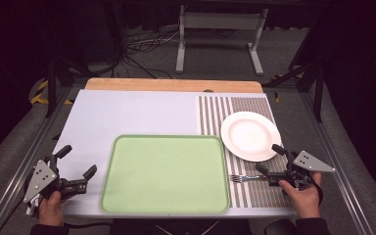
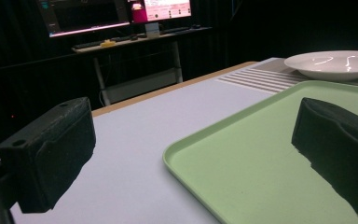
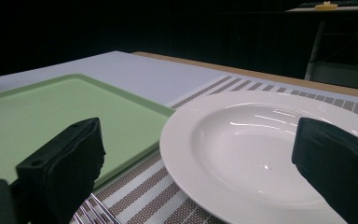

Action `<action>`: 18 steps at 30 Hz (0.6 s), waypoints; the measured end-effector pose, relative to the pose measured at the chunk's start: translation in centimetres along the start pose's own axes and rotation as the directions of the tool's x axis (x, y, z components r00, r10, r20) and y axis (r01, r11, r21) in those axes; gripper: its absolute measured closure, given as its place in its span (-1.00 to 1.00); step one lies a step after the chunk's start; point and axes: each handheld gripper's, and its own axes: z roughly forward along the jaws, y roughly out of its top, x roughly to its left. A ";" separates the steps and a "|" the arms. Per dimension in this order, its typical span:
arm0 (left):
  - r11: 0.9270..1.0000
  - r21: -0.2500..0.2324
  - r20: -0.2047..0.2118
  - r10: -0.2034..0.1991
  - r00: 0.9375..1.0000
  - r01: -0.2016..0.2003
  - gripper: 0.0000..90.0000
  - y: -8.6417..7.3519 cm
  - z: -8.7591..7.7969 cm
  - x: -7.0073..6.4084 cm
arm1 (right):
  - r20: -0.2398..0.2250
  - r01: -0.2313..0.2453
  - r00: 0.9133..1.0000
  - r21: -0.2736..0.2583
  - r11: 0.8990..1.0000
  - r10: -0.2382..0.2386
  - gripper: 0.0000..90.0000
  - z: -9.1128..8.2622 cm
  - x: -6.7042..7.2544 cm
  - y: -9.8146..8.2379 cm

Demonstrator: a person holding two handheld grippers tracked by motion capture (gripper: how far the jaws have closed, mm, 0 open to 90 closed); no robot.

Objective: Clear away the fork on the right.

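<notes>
Green tray [image 1: 166,174] nearest, centre of table. White plate [image 1: 250,135] just right of tray's far corner, on striped mat [image 1: 254,196]. Right gripper [image 1: 269,164] spread wide, grasping nothing, above fork [image 1: 247,178] just right of tray. Left gripper [image 1: 77,164] released, left of tray. Fork likely light, stiff, slippery; pinch mid-handle.

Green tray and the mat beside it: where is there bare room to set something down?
The green tray is bare throughout. The white tabletop behind it is open too. The striped mat is crowded: white plate and fork by the right gripper.
</notes>
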 end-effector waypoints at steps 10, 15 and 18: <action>1.000 0.002 -0.004 -0.003 1.000 0.003 -0.99 0.0 0.0 0.0 | -0.036 0.024 0.999 0.032 0.999 -0.023 -0.92 1.4 0.4 1.8; 1.000 0.000 -0.005 -0.003 1.000 0.003 -0.99 0.0 0.0 0.0 | -0.050 0.024 0.999 0.050 0.998 -0.022 -0.93 2.0 0.4 2.4; 1.000 0.000 -0.005 -0.003 1.000 0.003 -0.99 0.0 0.0 0.0 | -0.064 0.037 0.997 0.069 0.997 -0.033 -0.95 2.5 0.5 2.8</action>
